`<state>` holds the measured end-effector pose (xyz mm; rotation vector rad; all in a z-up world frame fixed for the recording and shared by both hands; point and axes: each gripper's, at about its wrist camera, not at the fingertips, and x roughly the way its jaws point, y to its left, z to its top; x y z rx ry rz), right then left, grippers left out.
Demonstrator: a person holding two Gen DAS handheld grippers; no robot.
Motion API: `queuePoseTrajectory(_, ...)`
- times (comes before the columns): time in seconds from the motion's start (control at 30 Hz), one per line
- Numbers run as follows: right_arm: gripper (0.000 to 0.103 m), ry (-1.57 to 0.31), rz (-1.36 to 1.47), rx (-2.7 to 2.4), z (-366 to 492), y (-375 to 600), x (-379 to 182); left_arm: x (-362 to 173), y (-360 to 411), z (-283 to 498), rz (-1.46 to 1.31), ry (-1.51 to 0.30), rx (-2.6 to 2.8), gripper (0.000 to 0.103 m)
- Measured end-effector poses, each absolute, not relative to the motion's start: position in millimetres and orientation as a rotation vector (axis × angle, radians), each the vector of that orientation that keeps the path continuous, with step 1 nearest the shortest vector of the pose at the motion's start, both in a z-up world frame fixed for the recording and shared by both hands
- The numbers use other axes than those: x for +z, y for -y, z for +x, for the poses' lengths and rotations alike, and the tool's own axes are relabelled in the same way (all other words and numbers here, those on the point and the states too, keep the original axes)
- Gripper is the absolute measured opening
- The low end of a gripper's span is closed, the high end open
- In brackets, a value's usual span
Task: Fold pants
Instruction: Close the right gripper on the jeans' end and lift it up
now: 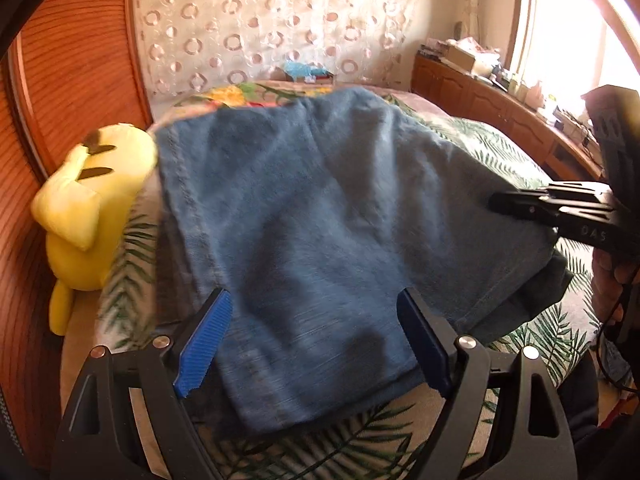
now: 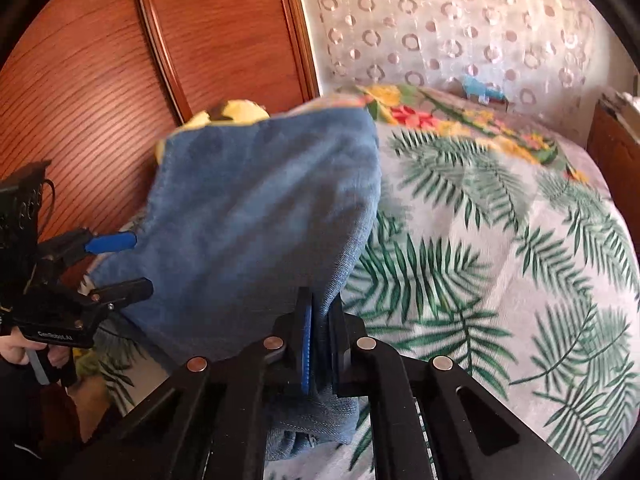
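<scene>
Blue denim pants [image 1: 304, 200] lie folded on the bed's palm-leaf cover [image 1: 532, 332]. My left gripper [image 1: 316, 340] stands open over their near edge, its blue pads [image 1: 204, 340] wide apart with the cloth lying between them. In the right wrist view, the left gripper [image 2: 140, 264] sits at the left side of the pants [image 2: 256, 208]. My right gripper [image 2: 318, 308] is shut on a bunched edge of the denim, which hangs out below the fingers. From the left wrist view, the right gripper [image 1: 498, 200] reaches in at the pants' right side.
A yellow plush toy [image 1: 88, 208] leans at the bed's left edge against a wooden panel [image 1: 60, 80]. A patterned curtain [image 1: 272, 20] hangs behind the bed. A wooden cabinet [image 1: 480, 100] with clutter runs under the window at right. Bare cover [image 2: 500, 240] spreads right of the pants.
</scene>
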<state>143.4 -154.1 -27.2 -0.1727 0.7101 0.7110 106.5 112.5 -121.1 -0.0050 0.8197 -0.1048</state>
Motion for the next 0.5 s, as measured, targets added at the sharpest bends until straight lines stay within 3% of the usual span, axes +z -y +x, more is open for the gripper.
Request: queuePoseTrajectory(0.5, 0.005, -0.565, -0.192, 0.890, 103, 100, 20, -95, -186, 67, -0.053, -0.759, 0.021, 0.085)
